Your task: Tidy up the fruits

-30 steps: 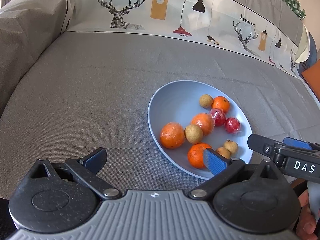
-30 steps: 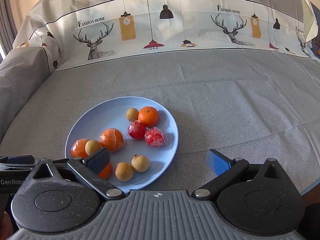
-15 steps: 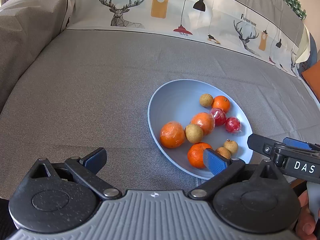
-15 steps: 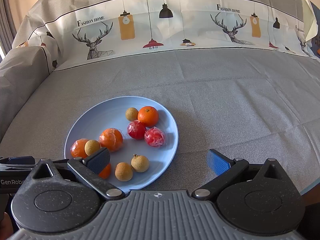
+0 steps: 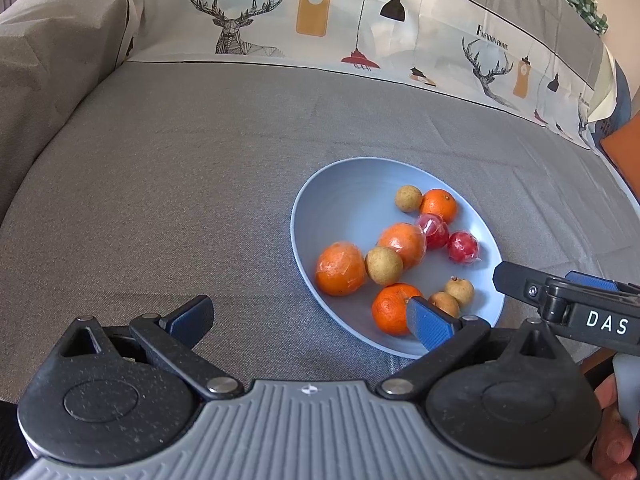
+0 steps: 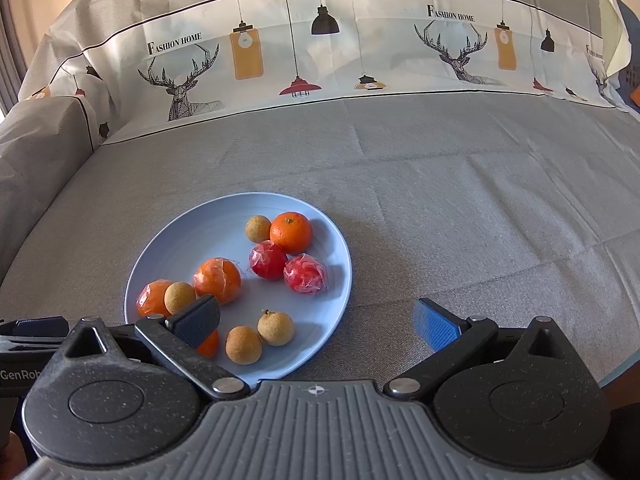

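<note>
Left gripper [image 5: 310, 318], jaws spread wide and holding nothing, hangs low over the grey cloth-covered surface [image 5: 168, 184] at the near-left rim of the light blue plate [image 5: 340, 184]; its right finger overlaps the plate's near edge, in front of an unwrapped mandarin [image 5: 394, 308]. Right gripper [image 6: 316, 320], likewise spread and empty, sits at the plate's near-right rim [image 6: 340, 280]; its left finger hides part of the same mandarin, its right finger lies over bare cloth. In the left view, the right gripper's tip enters from the right edge, just beside the plate. All fruit lies on the plate. Near edge: two longans [image 6: 258, 338] touching one another. Left side: a film-wrapped mandarin [image 6: 154, 298] with a longan [image 6: 180, 298] against it, then a second wrapped mandarin [image 6: 218, 280]. Centre: two wrapped red fruits [image 6: 286, 266] side by side. Far side: a bare mandarin [image 6: 291, 232] touching a longan [image 6: 258, 229]. A deer-and-lamp printed cloth [image 6: 320, 52] rises along the surface's far edge.
</note>
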`<state>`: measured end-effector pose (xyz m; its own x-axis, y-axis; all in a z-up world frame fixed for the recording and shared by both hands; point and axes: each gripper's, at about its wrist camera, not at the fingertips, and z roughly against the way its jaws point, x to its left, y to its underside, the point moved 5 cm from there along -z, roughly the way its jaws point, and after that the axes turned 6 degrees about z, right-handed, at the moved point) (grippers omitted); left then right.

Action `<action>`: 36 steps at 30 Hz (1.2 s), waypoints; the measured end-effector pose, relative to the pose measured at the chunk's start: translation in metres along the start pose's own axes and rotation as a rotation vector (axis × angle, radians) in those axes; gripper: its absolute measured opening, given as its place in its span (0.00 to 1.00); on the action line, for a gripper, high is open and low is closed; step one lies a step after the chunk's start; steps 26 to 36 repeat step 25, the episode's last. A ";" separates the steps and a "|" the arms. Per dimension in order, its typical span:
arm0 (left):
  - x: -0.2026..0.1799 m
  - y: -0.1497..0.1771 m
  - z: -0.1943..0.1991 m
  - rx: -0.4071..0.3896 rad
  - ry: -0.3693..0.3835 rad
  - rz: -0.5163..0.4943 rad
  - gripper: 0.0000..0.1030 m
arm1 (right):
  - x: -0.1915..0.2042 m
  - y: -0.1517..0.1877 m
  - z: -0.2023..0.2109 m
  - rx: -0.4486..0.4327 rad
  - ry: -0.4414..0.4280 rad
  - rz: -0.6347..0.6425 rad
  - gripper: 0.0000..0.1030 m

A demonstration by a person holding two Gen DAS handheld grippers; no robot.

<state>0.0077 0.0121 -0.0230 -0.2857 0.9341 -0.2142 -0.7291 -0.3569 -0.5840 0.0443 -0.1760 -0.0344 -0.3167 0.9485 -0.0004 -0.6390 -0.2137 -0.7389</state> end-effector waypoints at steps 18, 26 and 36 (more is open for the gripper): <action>-0.009 0.001 -0.001 -0.016 0.029 -0.065 0.99 | 0.000 -0.005 0.003 -0.016 0.001 -0.011 0.99; -0.011 -0.003 0.004 -0.059 0.061 -0.068 0.99 | -0.018 -0.020 0.014 -0.097 0.024 -0.092 0.99; -0.011 -0.003 0.004 -0.059 0.061 -0.068 0.99 | -0.018 -0.020 0.014 -0.097 0.024 -0.092 0.99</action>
